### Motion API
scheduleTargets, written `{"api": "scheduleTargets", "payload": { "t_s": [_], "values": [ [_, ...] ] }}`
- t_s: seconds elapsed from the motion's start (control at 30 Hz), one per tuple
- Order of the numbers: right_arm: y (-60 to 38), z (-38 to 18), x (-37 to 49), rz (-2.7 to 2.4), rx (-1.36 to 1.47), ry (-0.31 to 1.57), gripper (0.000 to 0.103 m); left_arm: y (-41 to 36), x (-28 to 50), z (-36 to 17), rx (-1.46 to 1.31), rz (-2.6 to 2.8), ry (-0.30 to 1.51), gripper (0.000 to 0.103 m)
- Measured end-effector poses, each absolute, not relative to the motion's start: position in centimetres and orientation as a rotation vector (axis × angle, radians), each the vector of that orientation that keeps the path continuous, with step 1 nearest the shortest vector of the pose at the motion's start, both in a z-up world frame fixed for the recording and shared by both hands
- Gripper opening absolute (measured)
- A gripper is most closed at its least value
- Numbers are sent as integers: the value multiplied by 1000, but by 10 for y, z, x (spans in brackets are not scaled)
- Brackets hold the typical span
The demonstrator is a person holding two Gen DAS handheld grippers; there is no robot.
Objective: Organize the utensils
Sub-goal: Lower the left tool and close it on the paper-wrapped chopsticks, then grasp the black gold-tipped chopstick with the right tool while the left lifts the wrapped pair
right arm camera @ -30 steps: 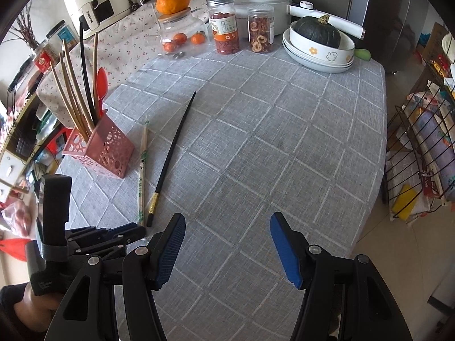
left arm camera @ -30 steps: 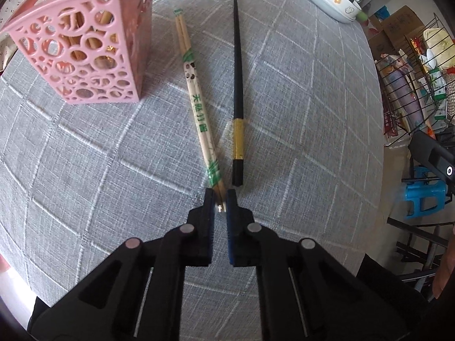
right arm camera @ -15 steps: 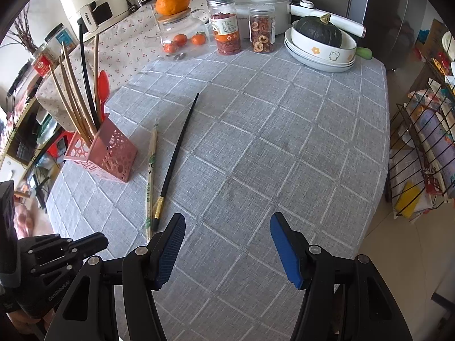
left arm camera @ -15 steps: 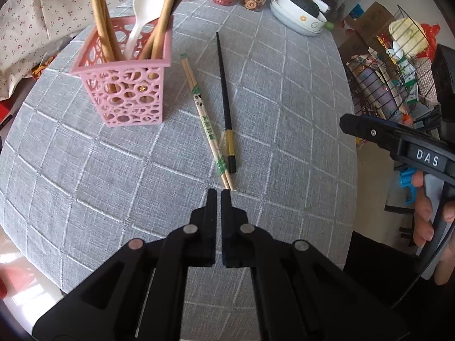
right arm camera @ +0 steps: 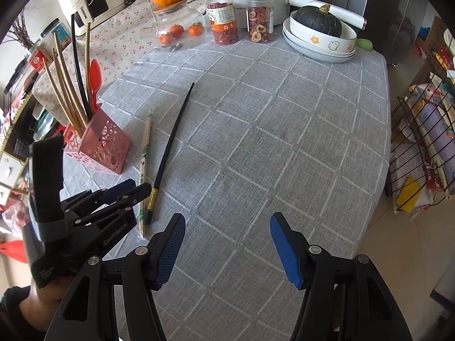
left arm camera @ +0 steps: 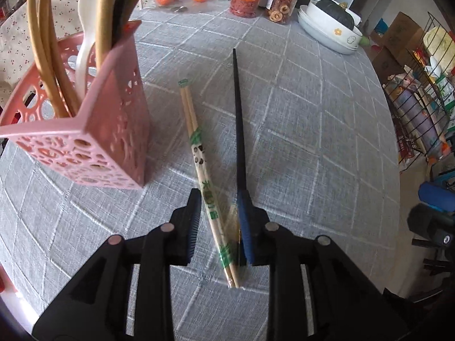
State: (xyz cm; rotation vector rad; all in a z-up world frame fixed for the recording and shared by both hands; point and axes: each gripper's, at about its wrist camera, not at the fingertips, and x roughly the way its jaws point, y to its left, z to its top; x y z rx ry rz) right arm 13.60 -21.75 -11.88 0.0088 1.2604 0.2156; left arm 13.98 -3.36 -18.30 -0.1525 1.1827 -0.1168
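My left gripper [left arm camera: 219, 224] reopened since half second ago, moved forward, jaws now straddle wrapped bamboo chopsticks [left arm camera: 199, 153] on tablecloth [left arm camera: 312, 142], beside pink holder [left arm camera: 113, 142]. Nothing gripped yet. Right gripper [right arm camera: 227, 244] wide open, empty. Black chopstick [left arm camera: 239, 130] waits alongside.

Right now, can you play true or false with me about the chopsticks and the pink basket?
1. The wrapped wooden chopsticks lie between the left gripper's open jaws. True.
2. The black chopstick stands inside the pink basket. False: it lies flat on the tablecloth, beside the wooden pair.
3. The right gripper holds a spoon. False: its jaws are open and empty.
4. A dark green squash sits in a white dish. True.
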Motion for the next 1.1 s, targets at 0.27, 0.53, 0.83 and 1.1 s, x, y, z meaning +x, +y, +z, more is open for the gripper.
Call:
{"api": "scheduleTargets", "payload": {
  "t_s": [0.27, 0.53, 0.83, 1.1],
  "values": [
    [-240, -117, 136, 199, 32, 1260, 63, -35, 141, -192, -123, -152, 1178, 11],
    [-251, -116, 134, 184, 43, 1256, 63, -78, 110, -187, -33, -402, 1242, 11],
    [-268, -117, 130, 155, 83, 1262, 63, -70, 88, -180, -5, -378, 1332, 11],
    [-270, -120, 127, 161, 70, 1275, 63, -41, 68, -181, 58, -359, 1342, 12]
  ]
}}
